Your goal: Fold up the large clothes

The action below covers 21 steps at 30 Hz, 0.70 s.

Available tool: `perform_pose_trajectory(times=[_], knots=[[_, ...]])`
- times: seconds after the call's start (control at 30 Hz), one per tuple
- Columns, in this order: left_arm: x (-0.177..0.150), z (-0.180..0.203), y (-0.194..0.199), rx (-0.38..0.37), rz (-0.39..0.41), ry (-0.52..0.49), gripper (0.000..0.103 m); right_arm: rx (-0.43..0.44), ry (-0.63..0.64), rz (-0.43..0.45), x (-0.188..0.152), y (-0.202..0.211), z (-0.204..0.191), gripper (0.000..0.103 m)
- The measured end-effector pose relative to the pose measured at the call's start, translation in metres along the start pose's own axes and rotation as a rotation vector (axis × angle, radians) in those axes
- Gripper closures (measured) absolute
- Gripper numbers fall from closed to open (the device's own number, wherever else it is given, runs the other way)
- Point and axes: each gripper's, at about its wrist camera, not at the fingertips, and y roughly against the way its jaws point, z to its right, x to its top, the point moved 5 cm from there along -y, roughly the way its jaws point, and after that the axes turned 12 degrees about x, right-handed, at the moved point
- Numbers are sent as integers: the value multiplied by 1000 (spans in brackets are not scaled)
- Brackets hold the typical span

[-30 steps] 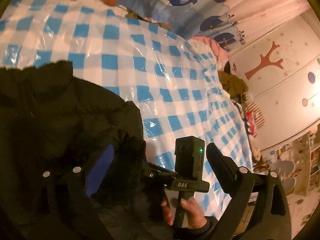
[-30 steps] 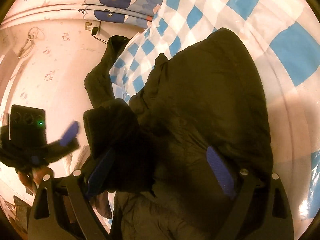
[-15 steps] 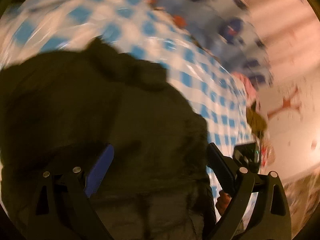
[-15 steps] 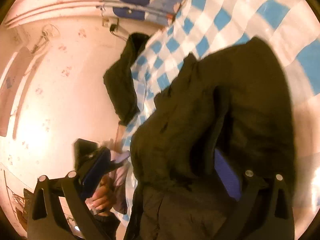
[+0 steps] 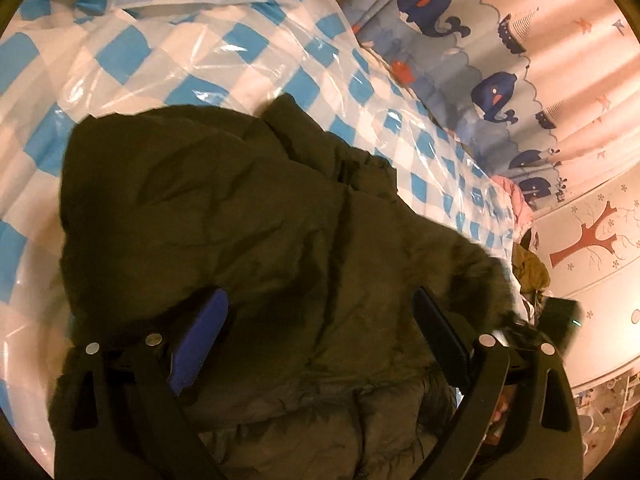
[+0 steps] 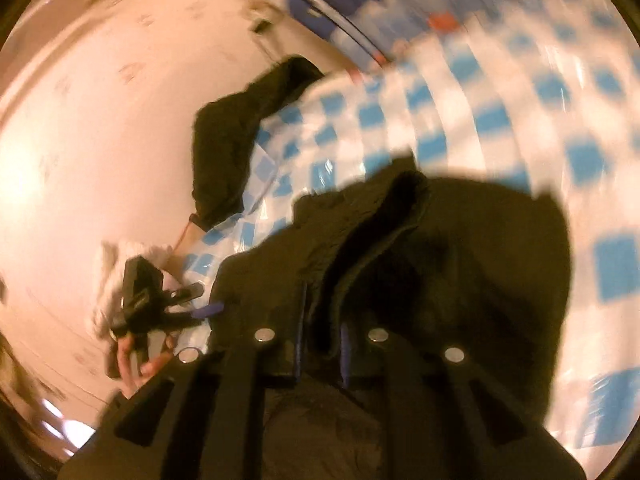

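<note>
Broadly, blue-checked plastic sheet (image 5: 168, 48) under the dark padded coat (image 5: 248, 216) | whale curtain (image 5: 460, 60) shows sharp only from left wrist | left gripper (image 5: 320, 328) spread wide over coat | right gripper (image 6: 320, 336), blurred, seemingly pinching a coat fold.

One dark padded jacket (image 5: 248, 240) lies on one blue-and-white checked plastic sheet (image 5: 168, 52), and two grippers are in view: the left gripper (image 5: 320, 336) and the right gripper (image 6: 320, 344). One whale-print curtain (image 5: 460, 52) hangs behind, and four whales show on it. One red tree (image 5: 592, 240) marks the wall.
</note>
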Motion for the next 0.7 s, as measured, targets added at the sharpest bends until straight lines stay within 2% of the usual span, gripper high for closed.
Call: perform_pose_trajectory(times=[0.07,0.13,0.27,0.33,0.43,0.5,0.53,0.57,0.6,0.63,0.67,0.7], knots=[[3,-5,4,-1,12,19,13,-38,43,40,1,21,-5,90],[4,-10,3,1,14,35,13,-99,-4,18,-6,27,23,90],[1,-18,-18,54,-24,29,13,-226,-137,-123,-43,2,99,90],[-3,-25,-37,99,-63,24,13,-258,-174,-166,-62,-9,124,90],[-6,-27,-41,117,-69,32,13,-248,-215,-158,-70,-8,133,90],[-3,-21,-24,122,-6,17,13,-248,-234,-167,-71,0,132,83],[-2,-16,-15,109,27,-2,13,-245,-244,-162,-69,5,131,67],[0,-11,-7,101,54,-27,13,-247,-248,-138,-68,15,127,41],[2,-9,-3,108,67,-42,13,-277,-234,-104,-65,26,122,31],[4,-9,-3,122,70,-56,13,-348,-194,-52,-59,41,116,20],[6,-11,-7,133,54,-61,13,-389,-142,-3,-50,51,106,20],[7,-14,-11,134,35,-54,13,-394,-103,37,-41,55,95,20]])
